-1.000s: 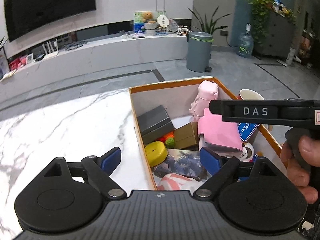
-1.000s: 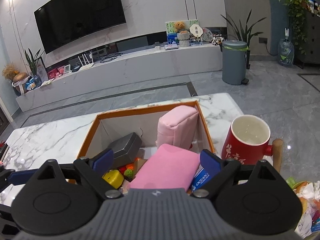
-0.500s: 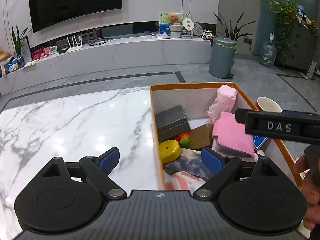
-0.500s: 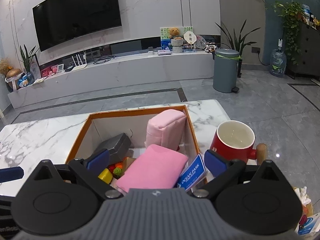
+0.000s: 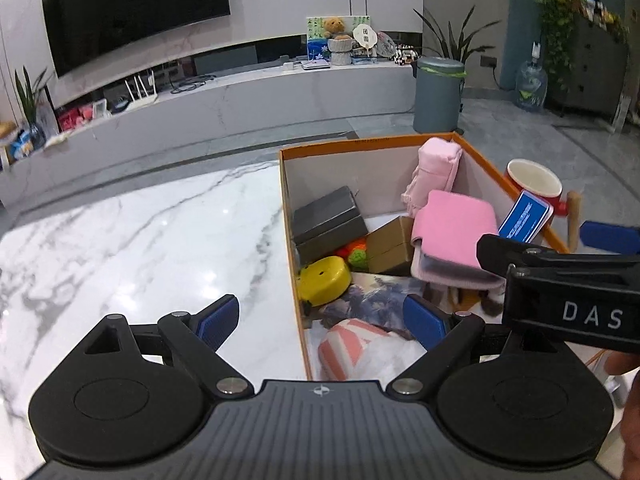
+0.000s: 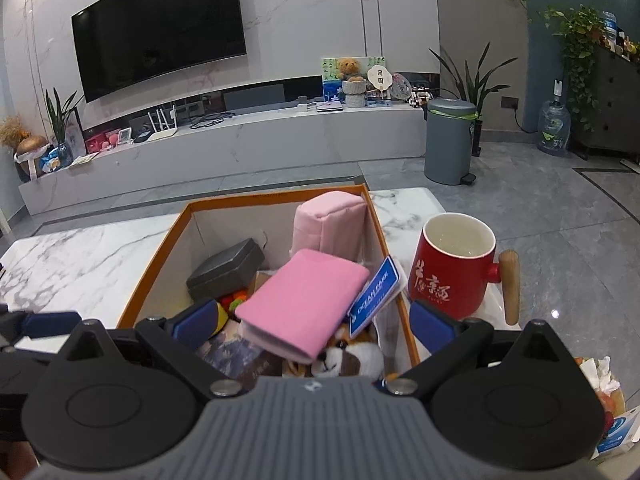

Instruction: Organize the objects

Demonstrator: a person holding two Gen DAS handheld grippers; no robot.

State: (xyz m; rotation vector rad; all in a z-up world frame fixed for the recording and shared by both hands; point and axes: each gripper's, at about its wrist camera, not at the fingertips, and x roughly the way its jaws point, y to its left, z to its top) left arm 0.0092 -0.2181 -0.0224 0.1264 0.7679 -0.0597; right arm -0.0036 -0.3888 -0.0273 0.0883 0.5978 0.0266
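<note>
An orange-rimmed cardboard box [image 5: 360,145] [image 6: 264,197] sits on the white marble table [image 5: 140,232]. It holds a folded pink cloth [image 5: 454,234] [image 6: 306,298], a pink pouch [image 5: 436,168] [image 6: 330,220], a grey case [image 5: 328,220] [image 6: 228,268], a yellow disc [image 5: 324,280], a brown box [image 5: 390,246], a blue card [image 5: 524,216] [image 6: 374,296] and a plush toy [image 6: 348,356]. My left gripper [image 5: 322,318] is open and empty over the box's near left wall. My right gripper [image 6: 314,326] is open and empty above the box's near end; it also shows in the left wrist view [image 5: 560,276].
A red mug [image 6: 456,266] [image 5: 534,182] with a wooden handle stands on the table right of the box. Packets and tissue [image 6: 604,392] lie at the near right. A grey bin [image 6: 448,140] stands on the floor beyond the table.
Both grippers have drawn back and risen from the box. The pink cloth now lies free in the box. The left view has swung right.
</note>
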